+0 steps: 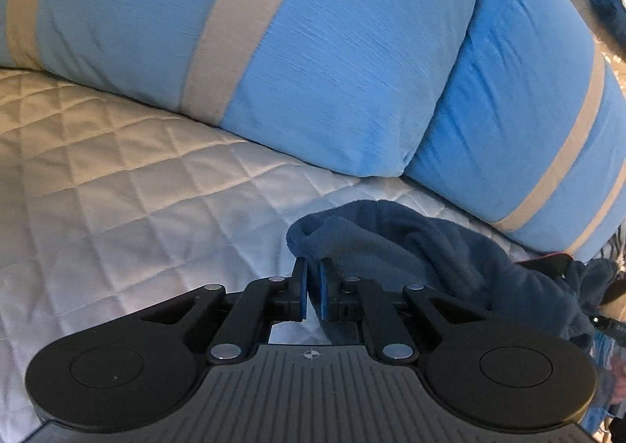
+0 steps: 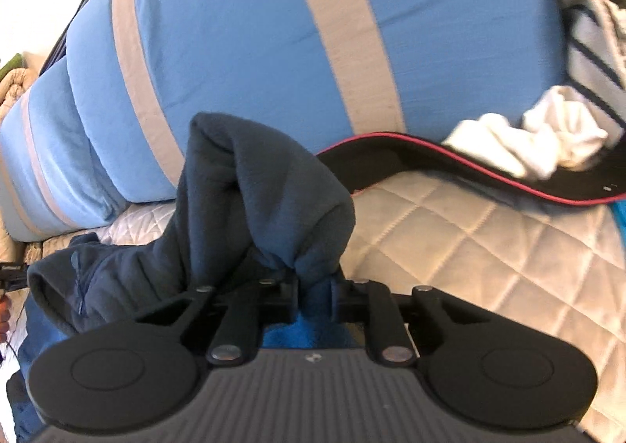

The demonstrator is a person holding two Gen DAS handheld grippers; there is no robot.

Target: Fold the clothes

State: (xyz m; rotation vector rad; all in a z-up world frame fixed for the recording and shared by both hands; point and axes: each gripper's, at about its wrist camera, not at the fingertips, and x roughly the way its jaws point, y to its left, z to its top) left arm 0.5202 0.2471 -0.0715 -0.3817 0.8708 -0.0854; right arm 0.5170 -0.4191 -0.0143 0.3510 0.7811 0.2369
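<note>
A navy fleece garment (image 1: 411,247) lies bunched on the white quilted bed cover (image 1: 137,177), just in front of the blue pillows. My left gripper (image 1: 312,274) is shut on a thin folded edge of it, the blue pads almost touching. In the right wrist view the same garment (image 2: 254,200) is pulled up into a hump, and my right gripper (image 2: 315,286) is shut on a thick bunch of it. A zip shows on the part of the garment that hangs at the left (image 2: 78,286).
Two big light-blue pillows with beige stripes (image 1: 313,51) (image 1: 528,110) stand close behind the garment. A black bag rim with pink trim (image 2: 391,161) lies to the right, with white cloth (image 2: 528,141) and a striped garment (image 2: 587,44) on it. The quilt (image 2: 469,239) extends rightward.
</note>
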